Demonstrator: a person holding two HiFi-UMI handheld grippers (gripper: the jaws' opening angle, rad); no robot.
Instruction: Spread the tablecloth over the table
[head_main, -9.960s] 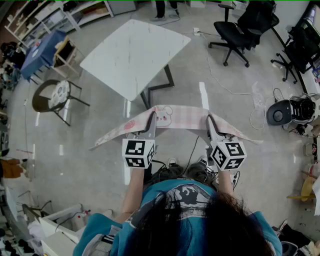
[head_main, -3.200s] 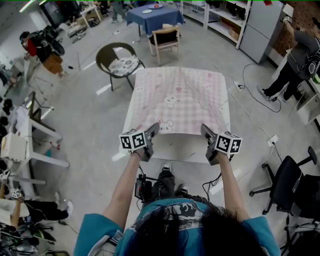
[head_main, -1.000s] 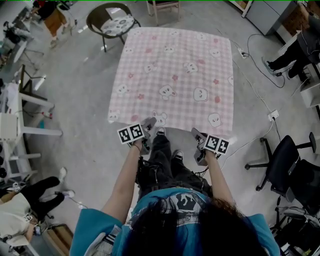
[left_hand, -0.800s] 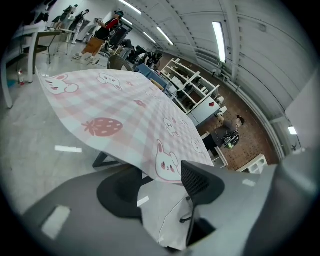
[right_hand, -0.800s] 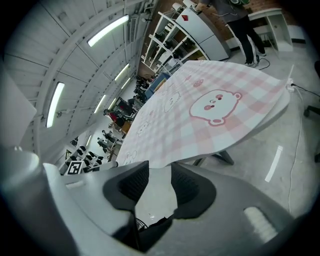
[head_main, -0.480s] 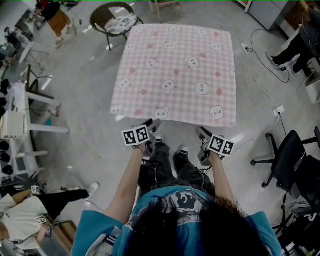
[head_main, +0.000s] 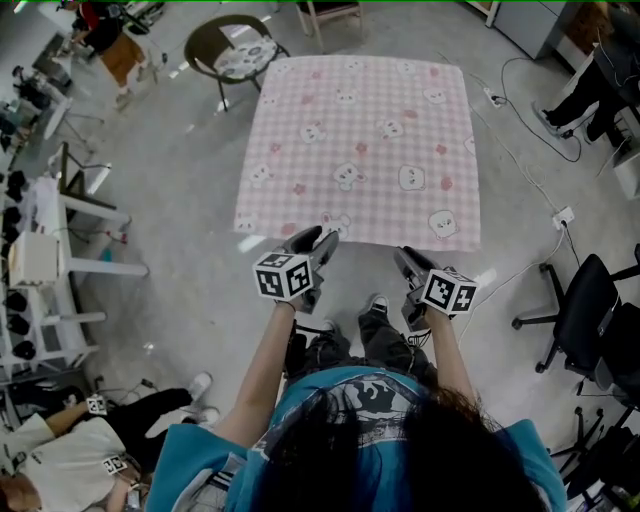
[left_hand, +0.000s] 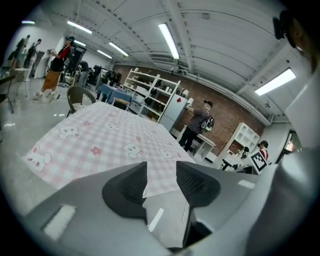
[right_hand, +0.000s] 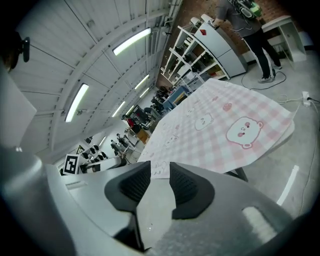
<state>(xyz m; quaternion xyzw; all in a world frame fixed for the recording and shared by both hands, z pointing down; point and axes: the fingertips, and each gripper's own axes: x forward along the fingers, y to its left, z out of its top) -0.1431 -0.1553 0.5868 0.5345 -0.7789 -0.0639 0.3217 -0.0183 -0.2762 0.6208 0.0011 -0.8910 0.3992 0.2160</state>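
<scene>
A pink checked tablecloth (head_main: 365, 150) with bear prints lies flat over the whole table, and its near edge hangs just past my grippers. In the head view my left gripper (head_main: 325, 240) sits at that edge near the left corner. My right gripper (head_main: 405, 258) is a little short of the edge on the right. Both sets of jaws are closing with nothing between them. The left gripper (left_hand: 161, 175) looks across the tablecloth (left_hand: 100, 140) from its near side. Between the pads of the right gripper (right_hand: 159, 182) only floor and the tablecloth (right_hand: 220, 130) beyond show.
A round chair with a cushion (head_main: 235, 45) stands past the table's far left corner. A black office chair (head_main: 590, 310) is at the right, and cables (head_main: 520, 170) cross the floor there. White desks (head_main: 60, 270) line the left. A person (head_main: 60, 460) sits at lower left.
The cloth went from being held in both grippers to lying over the whole table. In the last second both grippers rose clear of its near edge, and the left one rolled.
</scene>
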